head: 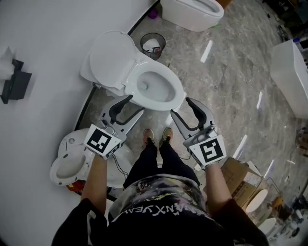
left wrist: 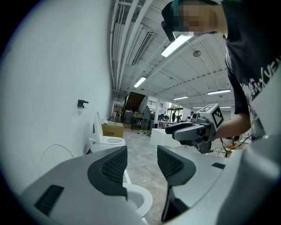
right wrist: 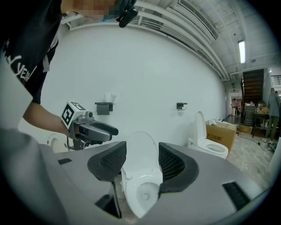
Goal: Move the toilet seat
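Observation:
A white toilet [head: 156, 91] stands against the wall with its lid [head: 111, 60] raised; whether the seat ring is up with it I cannot tell. Both grippers hover in front of the bowl, apart from it. My left gripper [head: 128, 109] is open at the bowl's near left, and in its own view [left wrist: 141, 159] only floor and the bowl's rim [left wrist: 139, 198] show between the jaws. My right gripper [head: 186, 112] is open at the bowl's near right; in its own view [right wrist: 141, 154] the toilet [right wrist: 141, 184] and its raised lid [right wrist: 140, 147] show between the empty jaws.
A small black bin [head: 152, 45] stands beside the toilet. Another toilet [head: 192, 12] is further along the wall, a white fixture [head: 72, 161] lies at my left, and a cardboard box [head: 238, 175] at my right. My feet [head: 156, 137] are close to the bowl.

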Demonstrator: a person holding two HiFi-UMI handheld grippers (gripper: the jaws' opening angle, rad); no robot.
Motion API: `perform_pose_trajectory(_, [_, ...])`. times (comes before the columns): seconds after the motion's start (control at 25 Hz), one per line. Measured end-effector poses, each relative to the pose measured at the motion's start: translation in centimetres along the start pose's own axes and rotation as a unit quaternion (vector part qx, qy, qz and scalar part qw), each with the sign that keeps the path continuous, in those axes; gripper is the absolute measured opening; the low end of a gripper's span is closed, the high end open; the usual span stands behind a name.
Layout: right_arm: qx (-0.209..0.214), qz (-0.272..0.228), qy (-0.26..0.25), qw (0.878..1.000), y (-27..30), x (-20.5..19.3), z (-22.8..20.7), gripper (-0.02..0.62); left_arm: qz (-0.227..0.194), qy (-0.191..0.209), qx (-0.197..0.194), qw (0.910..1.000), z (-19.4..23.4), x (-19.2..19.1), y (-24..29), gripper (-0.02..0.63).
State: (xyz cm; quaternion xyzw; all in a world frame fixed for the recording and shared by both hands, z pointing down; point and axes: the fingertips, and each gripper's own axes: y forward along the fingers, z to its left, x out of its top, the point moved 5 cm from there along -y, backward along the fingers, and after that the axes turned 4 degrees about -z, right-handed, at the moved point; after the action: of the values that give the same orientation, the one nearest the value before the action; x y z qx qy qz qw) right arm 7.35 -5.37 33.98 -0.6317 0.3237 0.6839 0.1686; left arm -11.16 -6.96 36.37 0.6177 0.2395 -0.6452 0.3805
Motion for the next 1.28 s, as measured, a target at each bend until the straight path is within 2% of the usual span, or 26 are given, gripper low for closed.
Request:
perform_pose_trajectory(0.28, [0.015,0.006,0.012,1.0,0.9,-4.3,-2.5,0.218,0.005,-0.024,0.022,0.9994,0.0,-3.9,2.7,0.23])
perform_pose_trajectory(0.48, [0.015,0.017,0.017,1.0,1.3,-9.3,-3.9,0.218,0.007,-0.035,0.032,0.9989,0.2,-7.9,4.4,0.232])
perform_pose_trajectory(0.84, [-0.002,0.05,0.037,0.998,2.7,-21.4,-4.8,0.218,0.036,-0.062,0.047,0.9963,0.1,-18.4,5.9,0.242])
perform_pose_trajectory(1.08, [-0.015,0.1,0.077,0.992,3.5,-28.7,-4.2,0.218,0.06,-0.096,0.061,0.9917,0.3,-26.0,6.1,0.244])
perform_pose_trajectory(1.28, [-0.03,0.121,0.117,0.985,4.1,-34.9,-4.4,0.218,0.079,-0.139,0.073,0.9844,0.5,-32.6,6.3,0.247])
